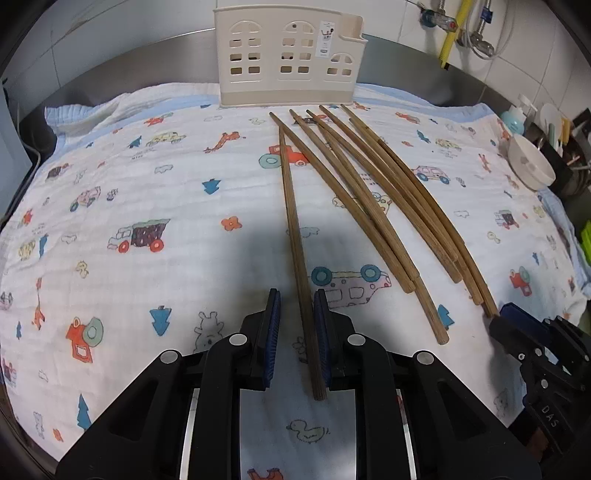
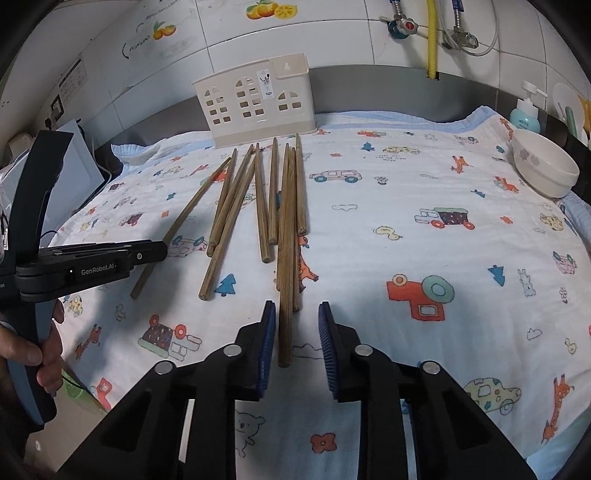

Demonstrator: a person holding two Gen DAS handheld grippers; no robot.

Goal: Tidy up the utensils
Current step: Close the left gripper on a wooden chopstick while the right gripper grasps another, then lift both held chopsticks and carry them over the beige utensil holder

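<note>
Left gripper [image 1: 295, 325] narrow, we straddle one brown wooden chopstick [image 1: 295, 236] | right gripper [image 2: 297, 332] wide, over another [image 2: 285, 295] | cream plastic holder [image 1: 286, 55] far.

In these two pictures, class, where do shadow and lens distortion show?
Left wrist view: a dark shadow lies on the cloth ahead of the left tongs, and the chopsticks look bowed. Right wrist view: the wall tiles curve, the corners go black.

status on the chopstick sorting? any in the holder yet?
None visibly in the cream holder; nothing sticks out its top. In hand: each open gripper straddles one chopstick, left gripper and right gripper, neither closed on it. Left: all the chopsticks, lying on the printed cloth.
</note>
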